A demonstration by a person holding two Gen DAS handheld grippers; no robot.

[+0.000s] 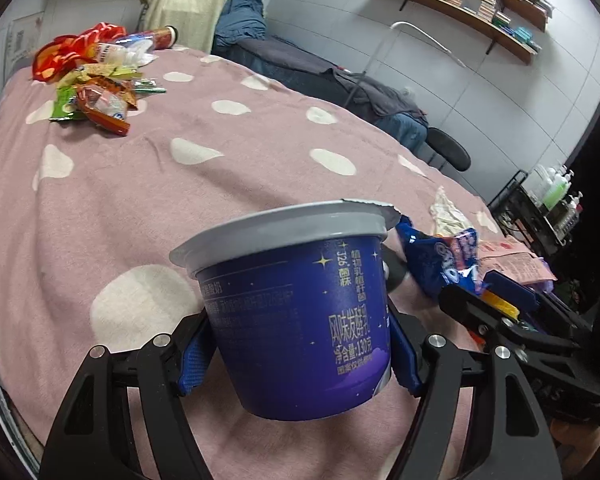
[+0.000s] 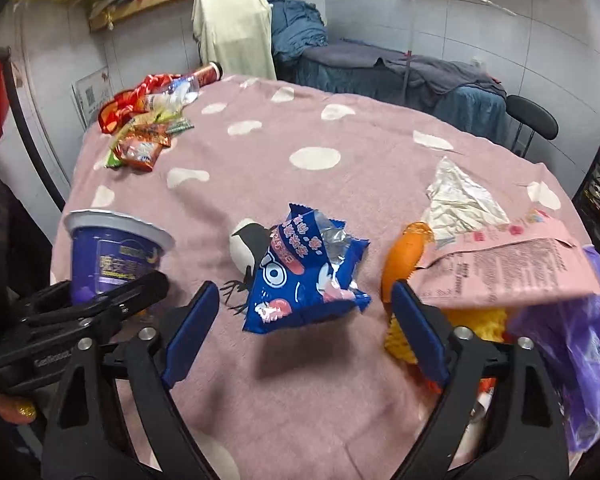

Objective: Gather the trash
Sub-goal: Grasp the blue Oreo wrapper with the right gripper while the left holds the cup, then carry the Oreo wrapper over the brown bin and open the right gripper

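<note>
Left gripper [image 1: 300, 344] clamped on cup [image 1: 296, 312] held above cloth [image 1: 180, 184], right gripper [image 2: 306, 320] wide over blue wrapper [image 2: 304, 276] lying mid-cloth: likely to skid or crumple aside under an off-centre closing, or bump cup.

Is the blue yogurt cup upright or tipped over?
Upright: the blue yogurt cup has its grey rim on top, held between the left gripper pads.

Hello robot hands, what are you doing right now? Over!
Left gripper clamped on blue cup. Right gripper open, blue wrapper between jaws, not gripped. Nothing blocking.
</note>
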